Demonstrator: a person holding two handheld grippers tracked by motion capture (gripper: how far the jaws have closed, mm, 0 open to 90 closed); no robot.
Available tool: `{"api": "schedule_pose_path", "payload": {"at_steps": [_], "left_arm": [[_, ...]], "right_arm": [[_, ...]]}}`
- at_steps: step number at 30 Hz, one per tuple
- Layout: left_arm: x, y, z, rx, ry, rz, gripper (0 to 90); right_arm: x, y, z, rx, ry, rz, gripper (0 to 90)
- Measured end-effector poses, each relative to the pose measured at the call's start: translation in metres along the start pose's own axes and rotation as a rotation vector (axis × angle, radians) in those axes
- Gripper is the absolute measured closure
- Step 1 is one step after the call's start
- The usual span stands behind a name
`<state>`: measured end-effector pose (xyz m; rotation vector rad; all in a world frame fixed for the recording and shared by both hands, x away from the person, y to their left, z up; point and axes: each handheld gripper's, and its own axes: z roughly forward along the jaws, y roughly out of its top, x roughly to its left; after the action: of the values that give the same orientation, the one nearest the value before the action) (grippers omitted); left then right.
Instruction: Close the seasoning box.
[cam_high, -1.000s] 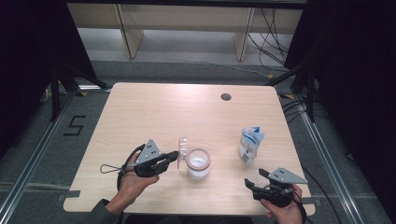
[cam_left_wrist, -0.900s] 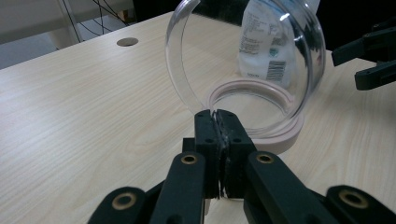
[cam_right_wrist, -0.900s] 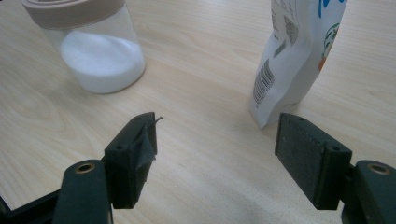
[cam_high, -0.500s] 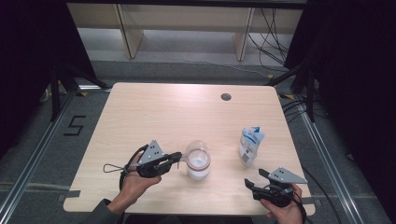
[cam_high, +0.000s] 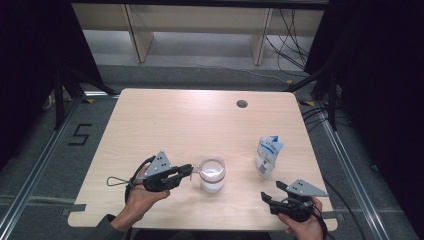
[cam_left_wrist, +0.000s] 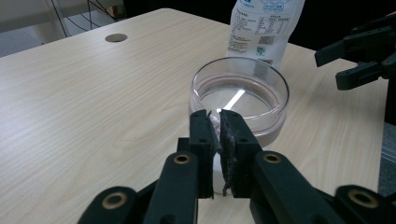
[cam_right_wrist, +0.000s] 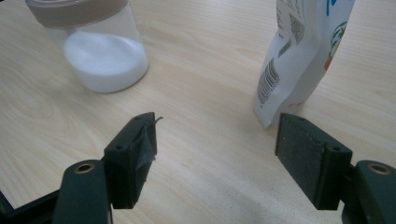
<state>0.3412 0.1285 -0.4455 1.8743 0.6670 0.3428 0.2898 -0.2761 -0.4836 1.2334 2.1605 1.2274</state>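
Observation:
A clear jar (cam_high: 211, 175) (cam_left_wrist: 240, 100) (cam_right_wrist: 100, 51) with white powder in its bottom stands near the table's front middle, and a clear lid (cam_left_wrist: 243, 81) lies flat on it. My left gripper (cam_high: 189, 170) (cam_left_wrist: 218, 122) is at the jar's left rim. Its jaws have just been opening and now stand a thin slit apart. The lid's edge is right at the tips, with no visible squeeze on it. A white and blue pouch (cam_high: 267, 155) (cam_left_wrist: 266, 25) (cam_right_wrist: 303, 56) stands upright right of the jar. My right gripper (cam_high: 270, 191) (cam_right_wrist: 217, 128) (cam_left_wrist: 345, 60) is open near the front right corner, with nothing between its jaws.
A round cable hole (cam_high: 242, 104) (cam_left_wrist: 116, 38) sits at the back right of the wooden table (cam_high: 165, 120). My right hand is close to the table's front edge. Metal floor rails run along both sides, and shelving legs stand behind the table.
The lid, held tilted up to the left of the jar one second ago, has come down flat onto the jar. The right gripper has not moved.

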Motion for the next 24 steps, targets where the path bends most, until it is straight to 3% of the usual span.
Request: {"api": "schedule_pose_path", "payload": {"at_steps": [7,18,20,22,24], "left_arm": [[0.006,-0.004,-0.009,0.010,-0.008,-0.018,68.0],[0.000,-0.011,-0.014,0.041,-0.012,-0.039,40.9],[-0.002,-0.015,-0.017,0.055,0.008,-0.024,37.7],[-0.002,-0.019,-0.018,0.059,0.003,-0.029,34.0],[-0.003,-0.023,-0.019,0.065,0.007,-0.042,31.9]], "right_arm": [[-0.004,0.000,0.000,-0.029,-0.010,-0.047,29.5],[-0.002,0.001,-0.002,-0.033,-0.002,-0.037,28.9],[-0.002,0.001,-0.001,-0.030,0.005,-0.034,28.8],[-0.002,0.001,-0.001,-0.032,0.001,-0.047,28.8],[-0.002,0.001,-0.001,-0.032,0.008,-0.028,28.6]]}}
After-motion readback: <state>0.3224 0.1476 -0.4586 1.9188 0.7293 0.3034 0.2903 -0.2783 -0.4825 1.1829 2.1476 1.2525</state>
